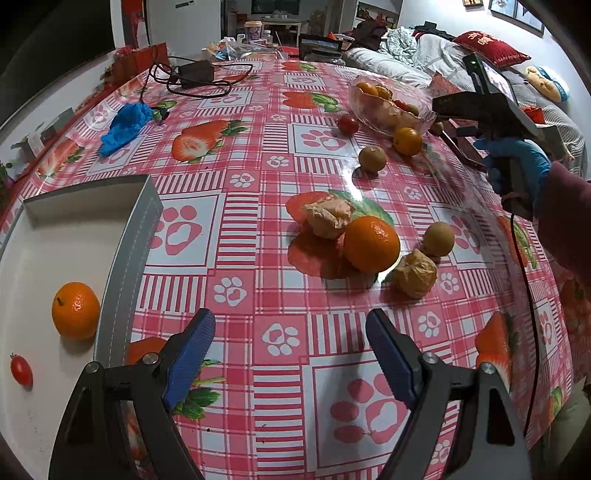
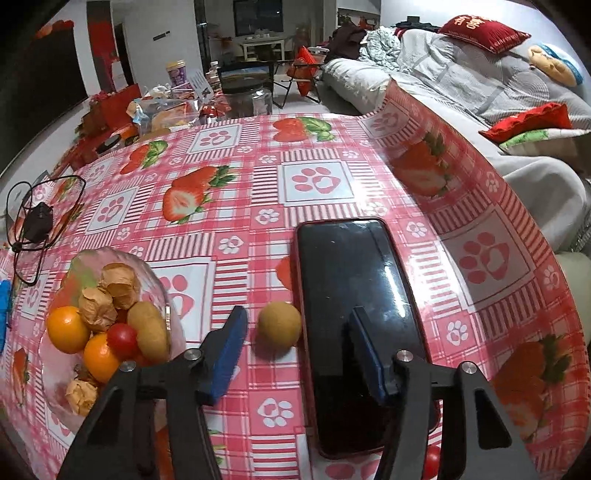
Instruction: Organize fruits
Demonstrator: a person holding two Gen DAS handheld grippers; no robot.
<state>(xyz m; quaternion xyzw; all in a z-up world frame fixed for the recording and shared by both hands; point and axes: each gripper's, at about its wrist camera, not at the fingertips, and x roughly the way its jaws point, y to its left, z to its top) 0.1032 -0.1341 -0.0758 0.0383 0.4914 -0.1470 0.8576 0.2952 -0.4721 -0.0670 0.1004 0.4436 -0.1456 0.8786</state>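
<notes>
Blue-padded fingers [image 2: 225,354] of the right gripper [image 2: 295,350] stand apart around the small round tan-brown fruit [image 2: 279,324], apparently not yet touching it. It rests on the strawberry-print tablecloth [image 2: 236,184], against the red-cased black phone [image 2: 354,317]. Centre the pads on the fruit; avoid catching the phone's edge. Left gripper [image 1: 291,354] is spread, empty.

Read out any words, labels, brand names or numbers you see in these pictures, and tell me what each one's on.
Red cushion on the sofa: gold characters, too blurred to read.
Purple-labelled jar beyond the table: print too small to read.
Phone on the tablecloth: screen dark, no text.
Tablecloth: only paw prints and strawberries, no words.
Nothing can be quoted.
</notes>
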